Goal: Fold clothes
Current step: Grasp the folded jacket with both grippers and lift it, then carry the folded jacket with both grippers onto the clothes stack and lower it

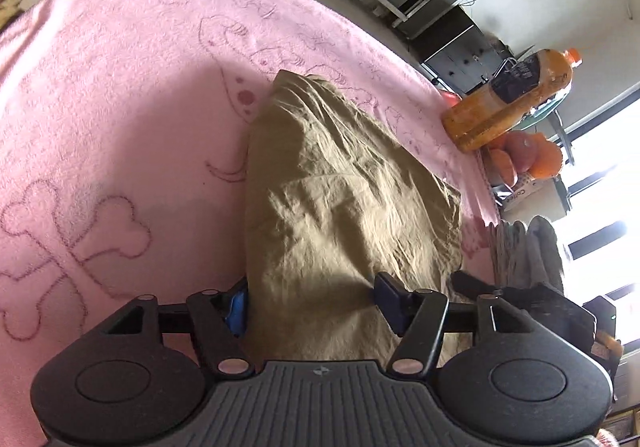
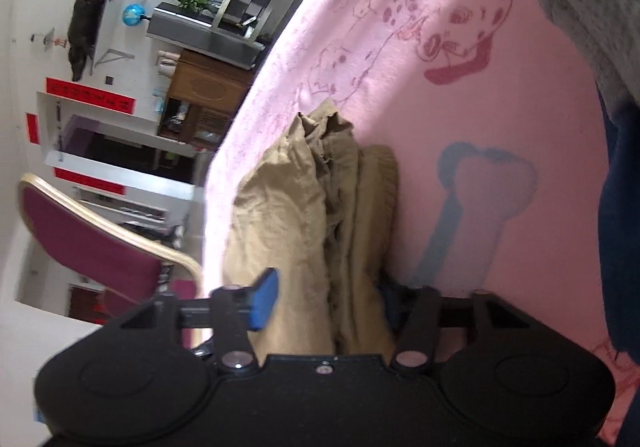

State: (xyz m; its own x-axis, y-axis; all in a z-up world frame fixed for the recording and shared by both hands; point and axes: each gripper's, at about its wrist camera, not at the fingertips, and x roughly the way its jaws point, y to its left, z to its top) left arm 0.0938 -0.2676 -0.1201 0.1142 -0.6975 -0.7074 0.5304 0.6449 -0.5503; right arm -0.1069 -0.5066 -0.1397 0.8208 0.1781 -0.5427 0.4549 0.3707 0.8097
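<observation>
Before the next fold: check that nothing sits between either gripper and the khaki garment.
Nothing visible does. The khaki garment already lies between the fingers of the left gripper and of the right gripper, on the pink blanket. The orange bottle stands off at the blanket's far edge, apart from the garment.

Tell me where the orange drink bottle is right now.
In the left wrist view the orange drink bottle stands at the right, by the far edge of the pink blanket, just above some oranges.

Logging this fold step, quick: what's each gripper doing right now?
Left gripper: closed on the tan garment.
Right gripper: garment between its fingers; grip cannot be told.
</observation>
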